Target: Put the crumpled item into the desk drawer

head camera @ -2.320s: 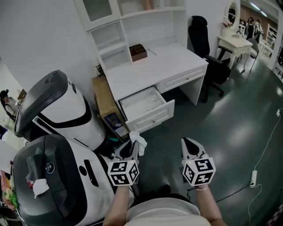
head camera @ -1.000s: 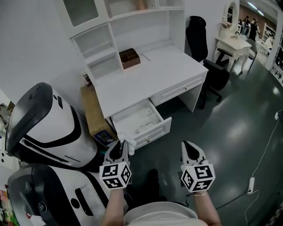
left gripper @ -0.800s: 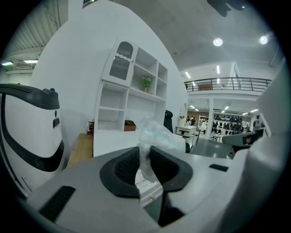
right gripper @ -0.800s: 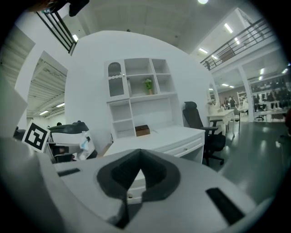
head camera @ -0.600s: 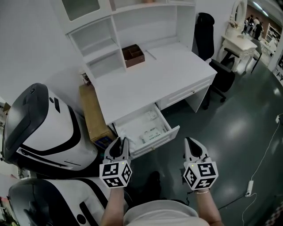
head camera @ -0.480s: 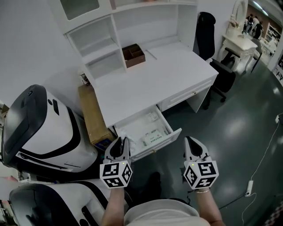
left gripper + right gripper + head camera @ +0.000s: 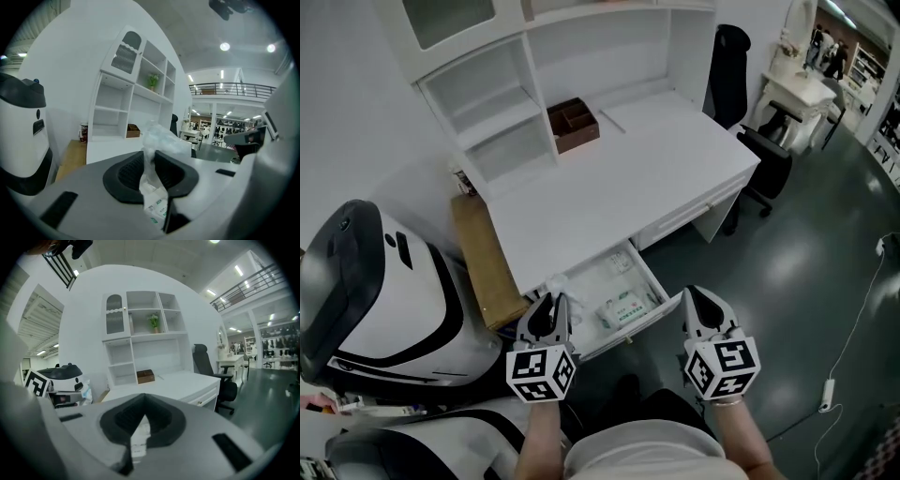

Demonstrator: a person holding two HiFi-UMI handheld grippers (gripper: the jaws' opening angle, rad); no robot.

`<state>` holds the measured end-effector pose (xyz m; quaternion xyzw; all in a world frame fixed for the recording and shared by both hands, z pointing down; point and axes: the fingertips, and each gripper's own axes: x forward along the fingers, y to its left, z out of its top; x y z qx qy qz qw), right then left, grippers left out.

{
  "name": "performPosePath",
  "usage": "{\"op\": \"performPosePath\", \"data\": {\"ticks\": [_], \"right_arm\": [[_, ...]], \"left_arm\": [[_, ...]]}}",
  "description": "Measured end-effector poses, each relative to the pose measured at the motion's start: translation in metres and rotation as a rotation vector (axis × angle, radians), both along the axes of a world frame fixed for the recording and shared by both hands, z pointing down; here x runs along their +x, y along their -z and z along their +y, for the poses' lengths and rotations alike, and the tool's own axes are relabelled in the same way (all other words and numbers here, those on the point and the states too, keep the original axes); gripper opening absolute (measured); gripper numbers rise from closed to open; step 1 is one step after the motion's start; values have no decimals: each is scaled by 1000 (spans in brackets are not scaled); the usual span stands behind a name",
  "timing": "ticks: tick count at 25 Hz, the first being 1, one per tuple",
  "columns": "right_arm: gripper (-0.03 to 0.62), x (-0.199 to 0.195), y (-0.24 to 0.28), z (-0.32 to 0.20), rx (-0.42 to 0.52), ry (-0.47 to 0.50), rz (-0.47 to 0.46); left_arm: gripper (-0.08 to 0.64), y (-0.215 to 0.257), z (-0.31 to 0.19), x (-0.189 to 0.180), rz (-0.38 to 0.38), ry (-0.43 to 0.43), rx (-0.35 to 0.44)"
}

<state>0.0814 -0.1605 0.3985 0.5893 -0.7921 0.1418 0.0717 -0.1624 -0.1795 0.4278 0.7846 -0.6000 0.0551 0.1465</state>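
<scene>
Left gripper (image 7: pixel 149 157) is clamped on the crumpled item (image 7: pixel 158 137), a pale, translucent wad poking up past the jaw tips; in the head view it barely separates from the white drawer (image 7: pixel 642 323) just beyond. Right gripper (image 7: pixel 143 398) has its jaws closed with nothing between them. The drawer stands open under the desk (image 7: pixel 619 178); its contents are too small to identify

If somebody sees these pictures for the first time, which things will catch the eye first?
The white desk with its open drawer fills the middle, just ahead of both grippers. The left gripper pinches a crumpled clear item by the drawer's left end; the right gripper is shut and empty. A big white-and-black machine stands left of the desk.
</scene>
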Motion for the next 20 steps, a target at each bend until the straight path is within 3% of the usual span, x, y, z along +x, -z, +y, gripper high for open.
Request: {"op": "performPosePath", "data": {"ticks": [20], "right_arm": [[2, 13, -15, -22, -37, -37, -44]], "left_arm": [[66, -25, -34, 14, -46, -49, -41]]}}
